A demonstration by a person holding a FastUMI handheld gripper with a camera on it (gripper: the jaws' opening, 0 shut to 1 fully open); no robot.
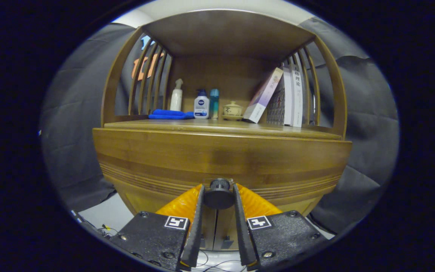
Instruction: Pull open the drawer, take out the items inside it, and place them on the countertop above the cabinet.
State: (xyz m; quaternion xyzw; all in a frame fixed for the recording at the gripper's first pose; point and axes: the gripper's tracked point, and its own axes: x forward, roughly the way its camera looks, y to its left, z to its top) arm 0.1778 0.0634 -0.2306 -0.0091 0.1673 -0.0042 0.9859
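The gripper (219, 190) has its fingers clamped on the round drawer knob (219, 193), one on each side; the drawer front (217, 158) faces it squarely, closed, under the countertop (187, 125); the pull runs straight back.

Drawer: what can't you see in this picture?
- Gripper view: what lies inside the drawer, hidden behind its closed wooden front.
- Gripper view: how the knob joins the front, covered by the gripper shut on it.
- Gripper view: part of the upright books, behind the leaning book.
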